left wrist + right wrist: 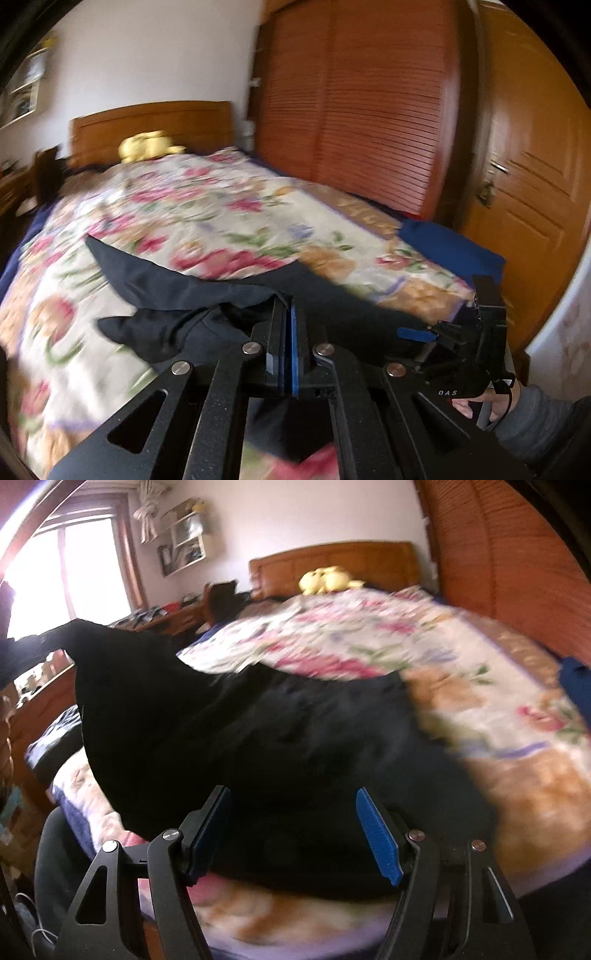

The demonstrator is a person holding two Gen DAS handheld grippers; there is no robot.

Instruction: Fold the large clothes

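A large dark navy garment (207,291) lies on the floral bedspread (177,206) at the near end of the bed. My left gripper (287,306) is shut on a bunched edge of the garment and lifts it off the bed. In the right wrist view the garment (258,731) spreads wide, with its far left corner raised. My right gripper (295,812) is open, its blue pads either side of the garment's near edge. The right gripper also shows in the left wrist view (436,334), low at the right over the cloth.
A yellow plush toy (147,146) sits by the wooden headboard (155,122). A slatted wardrobe (354,110) and a wooden door (535,155) stand to the right. A blue cloth (450,247) lies at the bed's right edge. A desk (177,616) and window (66,572) are left.
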